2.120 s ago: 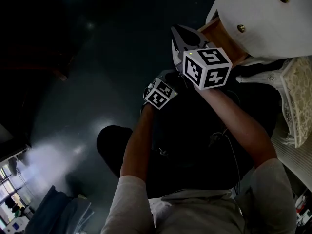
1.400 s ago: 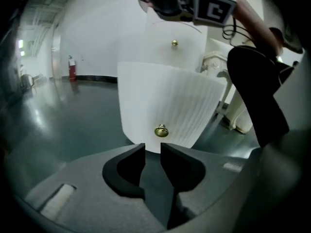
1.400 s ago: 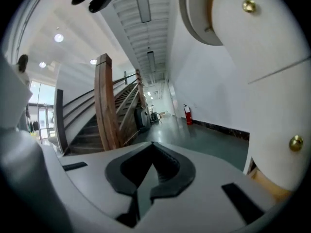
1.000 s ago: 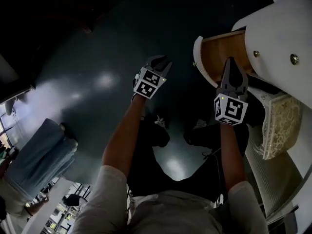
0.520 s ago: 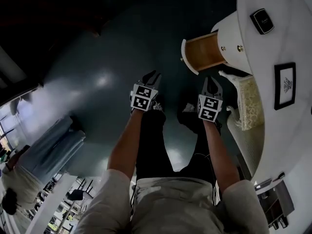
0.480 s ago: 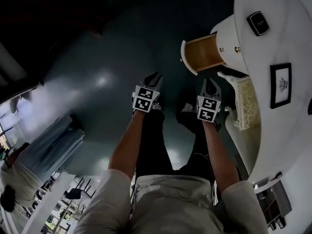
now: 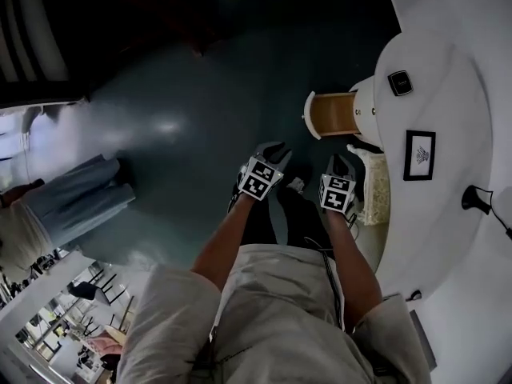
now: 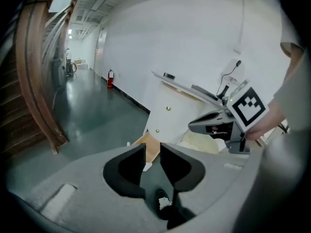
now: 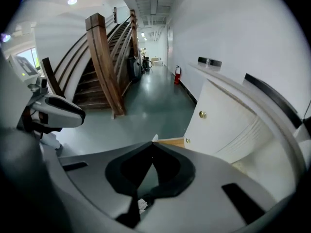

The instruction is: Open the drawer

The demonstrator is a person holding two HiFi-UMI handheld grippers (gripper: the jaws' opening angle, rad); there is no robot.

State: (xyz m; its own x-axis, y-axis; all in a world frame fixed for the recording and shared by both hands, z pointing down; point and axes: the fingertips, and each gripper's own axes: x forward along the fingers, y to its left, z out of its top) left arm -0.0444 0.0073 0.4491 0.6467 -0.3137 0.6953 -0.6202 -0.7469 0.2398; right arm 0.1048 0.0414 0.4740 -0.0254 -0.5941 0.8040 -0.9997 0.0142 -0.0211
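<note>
Evidently done: the wood-lined drawer with a curved white front (image 7: 330, 114) stands pulled out of the rounded white cabinet (image 7: 432, 70), its long axis running from the cabinet toward open floor. It lies ahead of the right hand-held gripper (image 7: 342, 163), the nearer one, whose jaws are together and empty. The left hand-held gripper (image 7: 275, 150), jaws slightly apart on nothing, is farther off. Below is a glossy dark floor (image 7: 176, 94); the hallway has a wooden staircase (image 9: 104, 57).

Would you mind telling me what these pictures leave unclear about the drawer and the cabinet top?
- Drawer contents: too small and dim in the head view; the left gripper and right gripper cover the interior in their own views.
- Dark square object on the cabinet top: too small to identify, head view.
- Framed picture: print too small.
</note>
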